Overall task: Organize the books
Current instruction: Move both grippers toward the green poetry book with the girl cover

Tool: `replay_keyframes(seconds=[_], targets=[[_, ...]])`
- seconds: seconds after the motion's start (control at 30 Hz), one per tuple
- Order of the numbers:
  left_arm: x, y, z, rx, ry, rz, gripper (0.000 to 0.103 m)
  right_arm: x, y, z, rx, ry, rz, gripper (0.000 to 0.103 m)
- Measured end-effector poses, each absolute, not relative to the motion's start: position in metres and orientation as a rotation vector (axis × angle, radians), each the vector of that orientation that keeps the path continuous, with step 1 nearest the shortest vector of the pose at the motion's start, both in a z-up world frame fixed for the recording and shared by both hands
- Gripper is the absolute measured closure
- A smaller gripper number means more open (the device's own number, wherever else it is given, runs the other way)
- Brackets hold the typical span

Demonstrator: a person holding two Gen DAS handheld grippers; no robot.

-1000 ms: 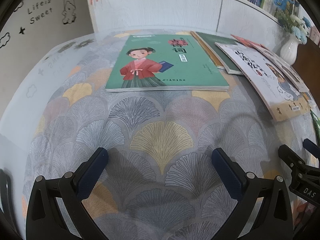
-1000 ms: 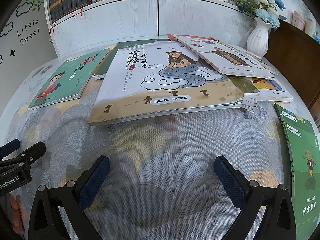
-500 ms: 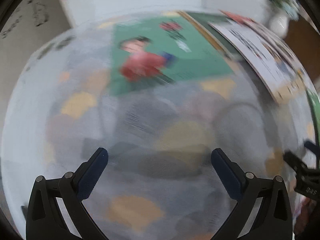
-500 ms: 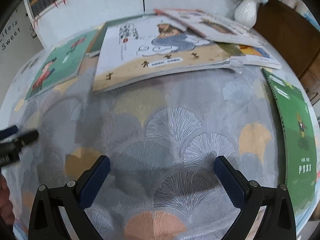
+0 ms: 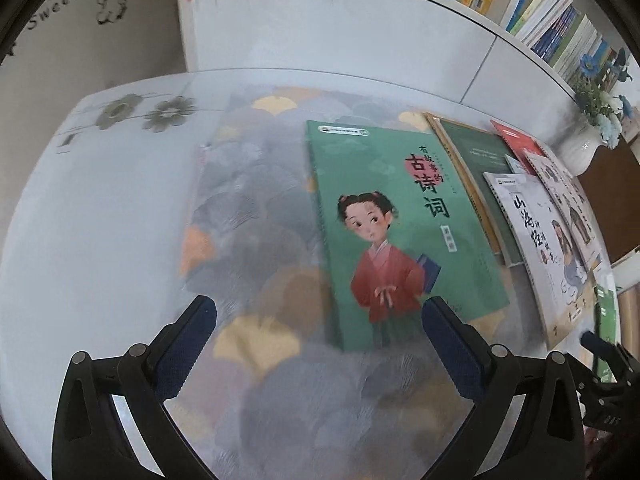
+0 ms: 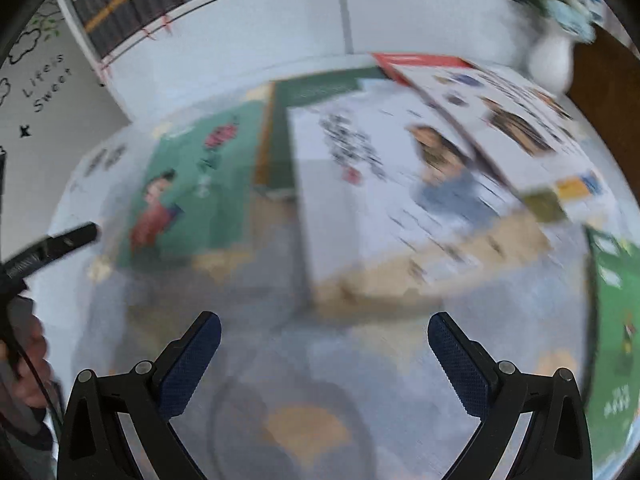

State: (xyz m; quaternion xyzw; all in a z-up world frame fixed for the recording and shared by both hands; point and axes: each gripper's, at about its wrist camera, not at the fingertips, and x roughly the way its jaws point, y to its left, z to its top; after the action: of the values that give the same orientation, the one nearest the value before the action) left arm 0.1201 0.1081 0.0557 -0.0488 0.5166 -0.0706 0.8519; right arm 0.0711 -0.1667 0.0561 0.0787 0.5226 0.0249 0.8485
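Observation:
A green book with a girl in red lies flat on the patterned tablecloth; it also shows blurred in the right wrist view. My left gripper is open and empty, just short of that book's near corner. A white book with a mermaid drawing lies to its right, overlapping a dark green book and other books. Another green book lies at the table's right edge. My right gripper is open and empty above the cloth, in front of the white book.
A white bookcase with shelved books stands behind the table. A white vase with blue flowers stands at the back right. The table's bare white top lies to the left of the cloth. The left gripper shows in the right wrist view.
Both grippers swung and moved toward the books. The left view turned left, so the green girl book now sits close by its right finger. Both stay open.

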Motion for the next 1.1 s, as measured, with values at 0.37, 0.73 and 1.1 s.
replay_keyframes(seconds=[0.37, 0.73, 1.1], targets=[[0.146, 0.101, 0.032, -0.111, 1.163, -0.247, 0.006, 0.142, -0.131, 0.041, 0.198, 1.130, 0.145, 0.004], [0.150, 0.097, 0.025, -0.124, 1.177, -0.287, 0.026, 0.145, -0.113, 0.036, 0.220, 1.187, 0.182, 0.035], [0.153, 0.092, 0.023, -0.158, 1.179, -0.355, 0.036, 0.160, -0.110, 0.022, 0.271, 1.199, 0.154, 0.046]])
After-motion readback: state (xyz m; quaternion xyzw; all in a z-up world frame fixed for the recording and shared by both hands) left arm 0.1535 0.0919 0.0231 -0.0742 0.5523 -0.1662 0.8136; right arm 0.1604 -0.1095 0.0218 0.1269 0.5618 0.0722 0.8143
